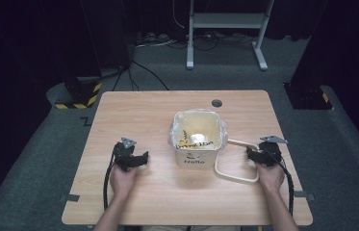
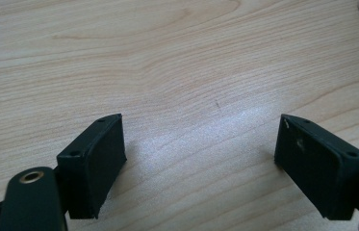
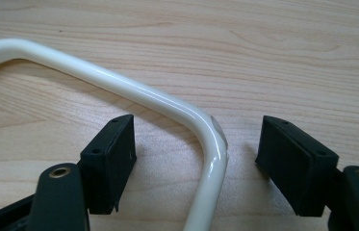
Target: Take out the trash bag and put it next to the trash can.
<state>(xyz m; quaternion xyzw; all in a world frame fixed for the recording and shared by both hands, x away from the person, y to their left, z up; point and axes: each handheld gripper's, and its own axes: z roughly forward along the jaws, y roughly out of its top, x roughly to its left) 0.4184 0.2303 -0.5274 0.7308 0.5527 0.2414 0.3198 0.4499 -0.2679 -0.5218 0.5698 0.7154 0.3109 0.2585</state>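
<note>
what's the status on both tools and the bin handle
Left tool open over bare table. Right tool open, straddling handle. Bin upright, nothing blocking.

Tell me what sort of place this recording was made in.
Probably a lab or studio set up for recording, not a home: a lone wooden table on grey carpet, dark curtains around it, hazard-striped stand bases, floor cables, and a white frame behind.

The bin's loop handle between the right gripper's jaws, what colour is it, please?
Glossy cream-white handle, clearest in the right gripper view.
</note>
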